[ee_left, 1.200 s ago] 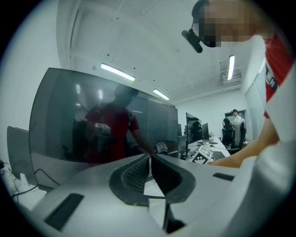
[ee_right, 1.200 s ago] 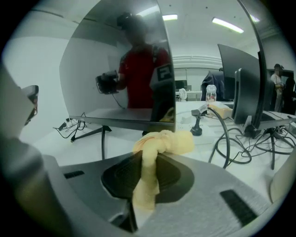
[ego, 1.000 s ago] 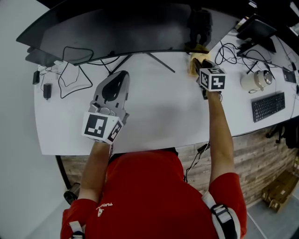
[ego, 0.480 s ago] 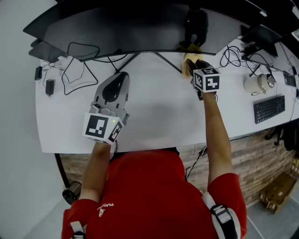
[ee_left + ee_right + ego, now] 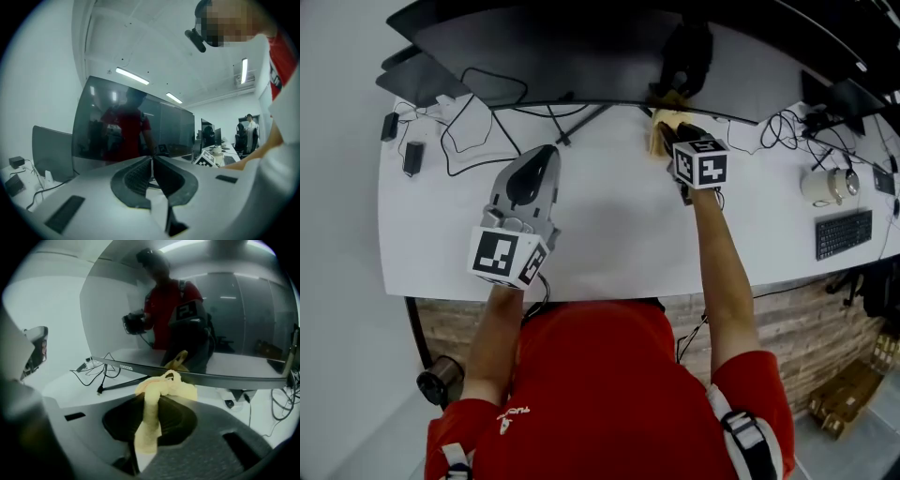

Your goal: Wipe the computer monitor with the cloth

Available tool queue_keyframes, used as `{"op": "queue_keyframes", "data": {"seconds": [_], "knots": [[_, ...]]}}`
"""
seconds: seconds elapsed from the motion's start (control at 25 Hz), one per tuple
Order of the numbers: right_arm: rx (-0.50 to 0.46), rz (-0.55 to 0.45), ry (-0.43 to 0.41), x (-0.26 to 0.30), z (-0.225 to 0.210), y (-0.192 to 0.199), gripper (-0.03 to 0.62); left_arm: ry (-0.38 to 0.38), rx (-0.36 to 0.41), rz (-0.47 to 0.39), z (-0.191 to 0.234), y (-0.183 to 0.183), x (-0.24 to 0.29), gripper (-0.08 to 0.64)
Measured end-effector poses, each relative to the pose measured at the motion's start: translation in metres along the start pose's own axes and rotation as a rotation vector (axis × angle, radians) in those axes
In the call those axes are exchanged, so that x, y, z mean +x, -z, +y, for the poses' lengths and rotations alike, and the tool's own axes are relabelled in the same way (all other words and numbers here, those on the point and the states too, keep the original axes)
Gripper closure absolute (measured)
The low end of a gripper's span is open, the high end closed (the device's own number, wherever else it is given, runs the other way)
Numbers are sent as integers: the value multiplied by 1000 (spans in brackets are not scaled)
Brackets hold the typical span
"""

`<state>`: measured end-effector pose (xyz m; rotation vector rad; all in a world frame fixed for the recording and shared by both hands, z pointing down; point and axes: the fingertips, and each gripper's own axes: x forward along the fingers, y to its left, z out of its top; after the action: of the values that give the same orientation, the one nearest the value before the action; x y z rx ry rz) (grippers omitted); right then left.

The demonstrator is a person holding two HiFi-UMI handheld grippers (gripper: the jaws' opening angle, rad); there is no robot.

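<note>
Sliding left: since a second ago your right gripper (image 5: 673, 141) has carried the cloth (image 5: 661, 124) left along the bottom edge of the monitor (image 5: 562, 52), towards the stand's legs. Your left gripper (image 5: 542, 155) drifted left a little too.

Jaws:
- Right: clamped on the yellow cloth. A strip runs back between the pads and the bunched wad sticks out past the tips. My read is that this keeps fabric, not plastic, against the screen.
- Left: closed, with nothing between the jaws. It hovers level over the desk (image 5: 609, 225), near side, left of centre. It looks parked clear of the wipe path.

Cloth position: far side of the desk, right at the monitor's lower bezel, with its reflection just above it in the glass. It looks like contact, but I can't confirm.

Progress: you're only working the bottom strip, right of centre. The upper panel and the far-left span look still to do.

Watch the cables (image 5: 478, 112) at far left when you get there.
</note>
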<state>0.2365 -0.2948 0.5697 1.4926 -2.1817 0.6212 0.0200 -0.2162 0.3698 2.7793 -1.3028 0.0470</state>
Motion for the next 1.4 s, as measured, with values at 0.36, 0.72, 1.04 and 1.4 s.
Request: {"op": "queue_keyframes", "data": {"seconds": [0.36,0.72,1.04,1.4], "knots": [[-14,-16,-78,40,78,-23,526,-55,-8,7,49,3,-38,541],[-18,-17,-138,73,155,-40,526,-81,-13,8,96,7,-76,541],[-35,-32,-179,100,219,-60,526,-97,-24,4,134,10,-105,541],[-20,-48,-246,137,294,-78,526,-119,-21,-18,172,5,-131,541]]}}
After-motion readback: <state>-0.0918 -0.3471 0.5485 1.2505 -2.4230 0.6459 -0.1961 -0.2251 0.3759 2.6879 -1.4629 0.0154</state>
